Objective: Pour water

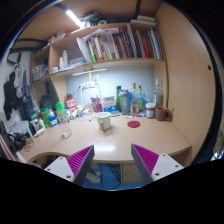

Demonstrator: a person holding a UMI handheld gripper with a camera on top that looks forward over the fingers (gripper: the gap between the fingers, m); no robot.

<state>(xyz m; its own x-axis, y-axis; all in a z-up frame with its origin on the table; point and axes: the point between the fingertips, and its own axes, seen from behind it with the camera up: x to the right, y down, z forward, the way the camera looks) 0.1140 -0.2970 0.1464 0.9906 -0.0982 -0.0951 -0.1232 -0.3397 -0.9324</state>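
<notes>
My gripper (113, 160) is open and empty, held well back from a light wooden desk (110, 140); its two magenta pads (78, 160) stand wide apart over the desk's front edge. A pale green mug (103, 120) stands on the middle of the desk, well beyond the fingers. A round red coaster (133, 124) lies just right of the mug. Several bottles (128, 100) stand at the back of the desk against the wall, among them a blue one (124, 102).
A green bottle (60, 108) and other small items crowd the desk's left side. Brown cups (159, 113) stand at the right. Shelves of books (120, 45) hang above. A blue chair seat (105, 175) shows below the desk edge between the fingers.
</notes>
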